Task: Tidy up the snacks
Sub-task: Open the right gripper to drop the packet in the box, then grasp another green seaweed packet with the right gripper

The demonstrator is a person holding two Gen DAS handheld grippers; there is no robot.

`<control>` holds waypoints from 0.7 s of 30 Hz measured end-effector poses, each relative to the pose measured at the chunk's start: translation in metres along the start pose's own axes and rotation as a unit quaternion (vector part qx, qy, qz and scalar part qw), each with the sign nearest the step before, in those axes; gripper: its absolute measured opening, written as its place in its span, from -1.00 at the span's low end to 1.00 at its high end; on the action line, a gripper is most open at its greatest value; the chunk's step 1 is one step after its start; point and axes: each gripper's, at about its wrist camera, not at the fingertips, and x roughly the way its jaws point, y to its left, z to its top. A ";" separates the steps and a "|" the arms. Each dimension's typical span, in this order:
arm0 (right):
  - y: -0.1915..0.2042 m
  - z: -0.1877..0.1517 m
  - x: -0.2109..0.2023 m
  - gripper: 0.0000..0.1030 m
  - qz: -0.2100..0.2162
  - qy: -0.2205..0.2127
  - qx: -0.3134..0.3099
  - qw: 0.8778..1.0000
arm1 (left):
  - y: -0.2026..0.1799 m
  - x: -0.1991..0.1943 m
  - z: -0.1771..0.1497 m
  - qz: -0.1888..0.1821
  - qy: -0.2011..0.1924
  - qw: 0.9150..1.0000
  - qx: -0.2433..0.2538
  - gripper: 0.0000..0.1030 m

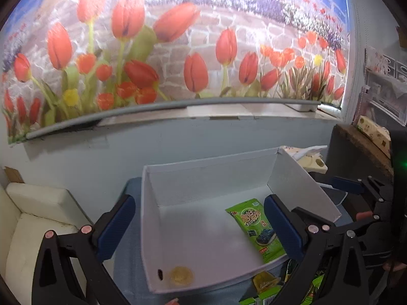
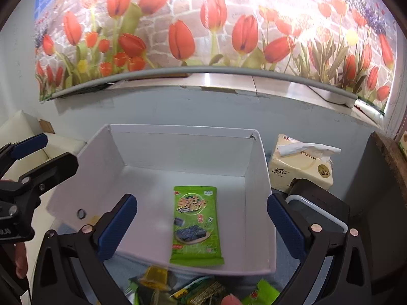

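Looking into the white box (image 2: 257, 178), I see one green seaweed snack packet (image 2: 195, 225) lying flat on its floor, near the front wall. More snacks sit in a pile (image 2: 193, 292) on the blue cloth just in front of the box, with a yellow jelly cup (image 2: 155, 278) among them.

I think these packets are very light, thin and crinkly. They look shiny, so they may slip. I would pinch one by its flat sealed edge, not the puffy middle, so the seaweed inside does not crack. The jelly cup is stiffer and rounder, so I would grab it across its sides.

My right gripper (image 2: 202, 225) is wide open and holds nothing; its blue pads (image 2: 118, 226) hang over the front of the box. My left gripper (image 1: 199, 226) is wide open too, empty, over the same box. A tissue pack (image 2: 300, 167) sits just beside the box.
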 end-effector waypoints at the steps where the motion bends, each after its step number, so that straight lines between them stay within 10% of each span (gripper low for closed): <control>1: 0.000 -0.003 -0.006 1.00 0.006 -0.003 0.004 1.000 | -0.001 -0.008 -0.001 -0.001 -0.004 1.000 -0.001 1.00; 11: -0.006 -0.070 -0.092 1.00 0.017 -0.007 0.034 0.999 | -0.033 -0.097 -0.047 -0.015 -0.013 1.000 0.012 1.00; 21: -0.007 -0.186 -0.137 1.00 -0.023 0.022 0.082 0.996 | -0.052 -0.173 -0.164 -0.034 0.043 0.998 -0.037 1.00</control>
